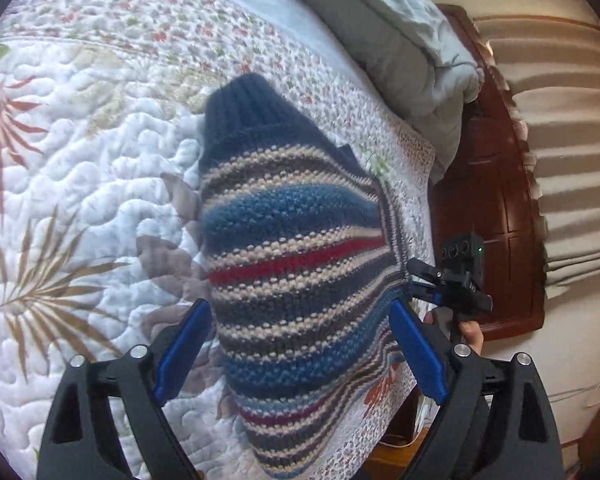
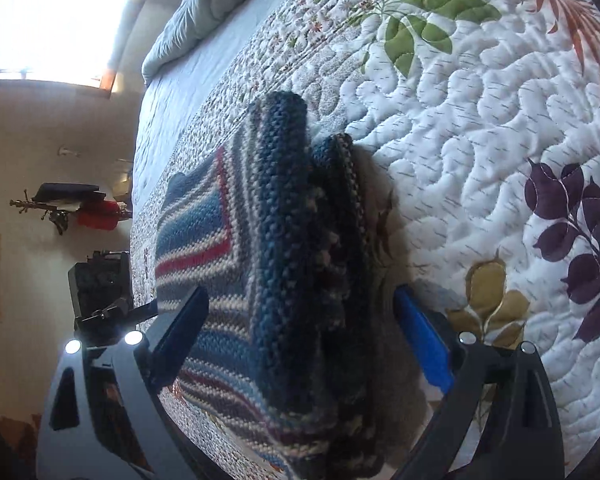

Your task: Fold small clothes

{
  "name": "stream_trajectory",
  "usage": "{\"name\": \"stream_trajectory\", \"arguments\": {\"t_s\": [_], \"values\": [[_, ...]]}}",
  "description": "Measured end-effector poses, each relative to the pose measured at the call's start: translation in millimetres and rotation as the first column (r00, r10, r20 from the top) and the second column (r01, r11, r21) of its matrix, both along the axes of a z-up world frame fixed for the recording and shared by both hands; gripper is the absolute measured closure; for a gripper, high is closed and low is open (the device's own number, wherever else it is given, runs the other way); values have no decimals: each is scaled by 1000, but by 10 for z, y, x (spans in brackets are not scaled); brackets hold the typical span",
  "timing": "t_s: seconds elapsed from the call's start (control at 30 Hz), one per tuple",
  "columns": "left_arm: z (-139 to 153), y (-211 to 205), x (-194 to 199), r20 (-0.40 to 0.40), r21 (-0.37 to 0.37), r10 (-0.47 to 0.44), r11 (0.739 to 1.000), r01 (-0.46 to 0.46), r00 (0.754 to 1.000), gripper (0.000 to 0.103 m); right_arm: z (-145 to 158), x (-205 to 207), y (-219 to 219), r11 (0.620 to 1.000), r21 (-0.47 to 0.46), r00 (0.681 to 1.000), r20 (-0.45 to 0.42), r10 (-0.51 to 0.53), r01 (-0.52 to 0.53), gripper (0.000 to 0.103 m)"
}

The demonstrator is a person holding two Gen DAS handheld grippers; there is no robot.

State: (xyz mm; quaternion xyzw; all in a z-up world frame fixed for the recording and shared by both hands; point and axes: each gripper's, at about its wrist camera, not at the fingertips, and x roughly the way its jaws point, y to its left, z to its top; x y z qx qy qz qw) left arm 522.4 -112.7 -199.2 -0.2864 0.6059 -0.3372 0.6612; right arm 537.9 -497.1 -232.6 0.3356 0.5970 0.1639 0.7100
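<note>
one striped knit sweater, folded, navy ribbed hem away from the cameras, lying on the floral quilt of a bed near its edge. left tool: jaws spread wide, blue pads either side of the sweater, gripping nothing. right tool: jaws likewise wide, straddling the folded edge, nothing held. grey duvet bunched at the far end; wooden bed frame beside.

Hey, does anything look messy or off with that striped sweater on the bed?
Slightly: the striped sweater lies at the quilt's edge, one part bunched in a thick roll instead of flat. No damage visible.
</note>
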Motion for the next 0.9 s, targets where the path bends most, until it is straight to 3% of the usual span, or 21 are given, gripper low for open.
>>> {"name": "stream_trajectory", "arguments": {"t_s": [0.23, 0.4, 0.47, 0.53, 0.57, 0.6, 0.63, 0.73, 0.87, 0.9], "values": [[-140, -125, 81, -40, 1, -15, 1000, 15, 999, 11, -98, -15, -142, 997, 71, 1000, -2, -13, 13, 10], [-135, -97, 121, -29, -8, 17, 1000, -17, 999, 11, 8, 38, -207, 999, 34, 1000, 22, -18, 17, 10], [-133, -74, 155, -27, -5, 24, 1000, -24, 999, 11, 239, 64, -226, 996, -76, 993, 111, -45, 54, 10], [-94, -51, 190, -1, 27, 49, 998, -49, 999, 11, 520, 48, -223, 976, -179, 965, 252, -77, 125, 10], [-78, -33, 201, 8, 32, 63, 997, -63, 998, 11, 651, 41, -192, 979, -157, 942, 329, -71, 129, 14], [-78, -22, 221, 8, 32, 75, 997, -75, 997, 11, 725, 61, -136, 990, -101, 931, 362, -52, 94, 25], [-94, -14, 245, -2, 28, 83, 996, -83, 997, 11, 753, 126, -20, 998, -43, 933, 359, -22, 40, 31], [-179, -48, 302, -30, 52, 89, 995, -87, 996, 11, 618, 298, 235, 999, -29, 952, 300, 51, -44, 35], [-196, -81, 306, -38, 53, 75, 996, -73, 996, 11, 315, 456, 229, 996, -79, 981, 186, 51, -36, 53], [-164, -73, 286, -34, 38, 70, 997, -68, 997, 11, 316, 446, 180, 997, -68, 982, 183, 38, -26, 53]]}}
